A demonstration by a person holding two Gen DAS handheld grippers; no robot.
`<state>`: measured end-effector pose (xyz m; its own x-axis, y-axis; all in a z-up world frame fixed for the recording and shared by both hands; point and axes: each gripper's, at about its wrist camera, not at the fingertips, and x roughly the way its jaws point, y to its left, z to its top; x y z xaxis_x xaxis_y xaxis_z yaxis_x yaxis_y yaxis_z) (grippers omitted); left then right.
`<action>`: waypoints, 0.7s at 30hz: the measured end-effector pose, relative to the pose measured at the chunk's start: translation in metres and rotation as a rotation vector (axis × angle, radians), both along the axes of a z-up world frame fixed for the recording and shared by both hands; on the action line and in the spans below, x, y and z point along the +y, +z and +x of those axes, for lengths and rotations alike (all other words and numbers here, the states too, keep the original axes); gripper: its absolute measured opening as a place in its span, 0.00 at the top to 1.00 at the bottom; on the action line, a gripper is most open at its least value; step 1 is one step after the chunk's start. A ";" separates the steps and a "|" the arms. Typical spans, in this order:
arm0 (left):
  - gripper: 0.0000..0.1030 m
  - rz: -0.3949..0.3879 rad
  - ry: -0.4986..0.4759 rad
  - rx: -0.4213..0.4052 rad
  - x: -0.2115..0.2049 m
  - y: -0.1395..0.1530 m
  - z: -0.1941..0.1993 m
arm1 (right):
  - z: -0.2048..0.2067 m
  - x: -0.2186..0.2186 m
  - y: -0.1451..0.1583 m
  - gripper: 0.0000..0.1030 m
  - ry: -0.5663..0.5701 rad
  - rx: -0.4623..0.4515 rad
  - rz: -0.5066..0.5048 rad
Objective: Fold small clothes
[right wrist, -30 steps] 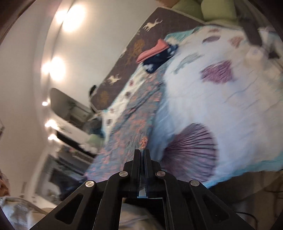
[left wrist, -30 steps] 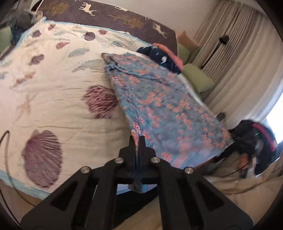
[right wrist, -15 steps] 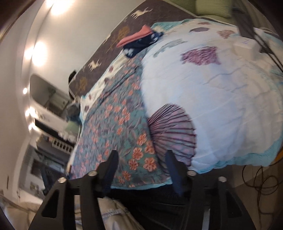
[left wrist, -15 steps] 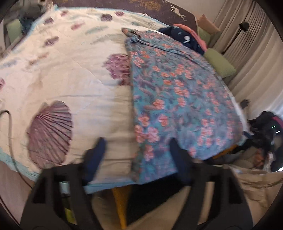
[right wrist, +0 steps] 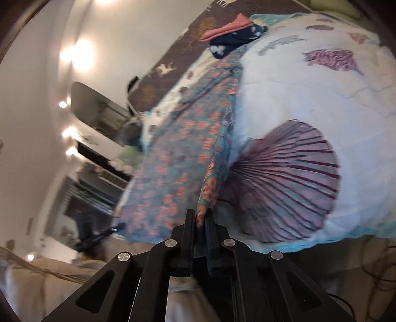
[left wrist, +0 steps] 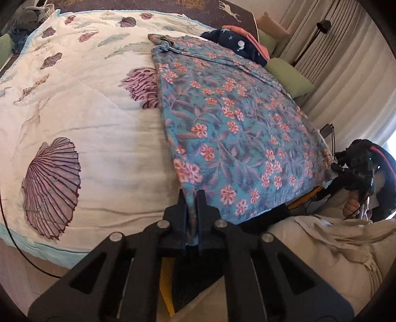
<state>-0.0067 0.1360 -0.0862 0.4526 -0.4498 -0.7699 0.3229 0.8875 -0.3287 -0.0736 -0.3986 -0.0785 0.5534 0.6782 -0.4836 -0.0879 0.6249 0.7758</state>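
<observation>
A blue floral garment with pink flowers lies spread on the bed, from the far middle to the near right edge. My left gripper is shut on its near left corner at the bed's front edge. In the right wrist view the same garment runs away along the bed, and my right gripper is shut on its near edge. The right gripper also shows at the far right of the left wrist view, beside the garment's other near corner.
The bed has a white quilt with purple shell prints. A navy and pink pile of clothes lies at the far end by the dark headboard. Green cushions and curtains are to the right. A cable hangs at the left.
Half a second ago both grippers were open at the garment's near edge. Now both have shut on it again.
</observation>
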 end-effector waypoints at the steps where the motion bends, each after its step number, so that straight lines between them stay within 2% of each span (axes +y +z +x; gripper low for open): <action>1: 0.92 0.012 0.004 0.000 -0.001 -0.001 0.000 | 0.003 -0.002 -0.004 0.92 -0.002 0.019 0.009; 4: 0.89 0.010 0.011 0.006 0.000 -0.003 -0.002 | 0.007 -0.006 -0.012 0.81 -0.021 0.089 -0.029; 6: 0.76 0.016 0.009 0.012 0.000 -0.002 -0.002 | 0.004 -0.004 -0.012 0.62 -0.027 0.105 -0.054; 8: 0.67 0.003 0.004 0.030 -0.002 -0.004 0.002 | 0.002 -0.001 -0.010 0.46 -0.023 0.099 -0.074; 11: 0.57 -0.004 0.003 0.046 -0.005 -0.006 0.005 | 0.001 0.006 -0.008 0.44 -0.011 0.113 -0.144; 14: 0.59 0.015 0.002 0.021 -0.010 -0.004 0.004 | 0.001 0.014 -0.007 0.44 -0.007 0.120 -0.195; 16: 0.82 0.018 0.010 0.009 -0.010 -0.003 0.005 | 0.003 0.011 -0.010 0.54 -0.018 0.117 -0.166; 17: 0.95 0.001 0.017 0.021 -0.008 -0.003 0.007 | 0.005 0.009 -0.011 0.73 -0.025 0.117 -0.140; 18: 0.95 -0.032 0.031 0.040 -0.004 -0.003 0.010 | 0.007 0.006 -0.012 0.93 -0.032 0.118 -0.101; 19: 0.95 -0.068 0.049 0.047 -0.001 0.000 0.011 | 0.007 0.004 -0.012 0.93 -0.035 0.112 -0.075; 21: 0.95 -0.064 0.081 0.011 0.001 0.011 0.011 | 0.005 0.002 -0.004 0.94 -0.041 0.062 -0.049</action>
<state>0.0046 0.1369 -0.0756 0.4813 -0.4604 -0.7459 0.2465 0.8877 -0.3889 -0.0684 -0.3964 -0.0823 0.5480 0.6301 -0.5501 -0.0140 0.6645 0.7472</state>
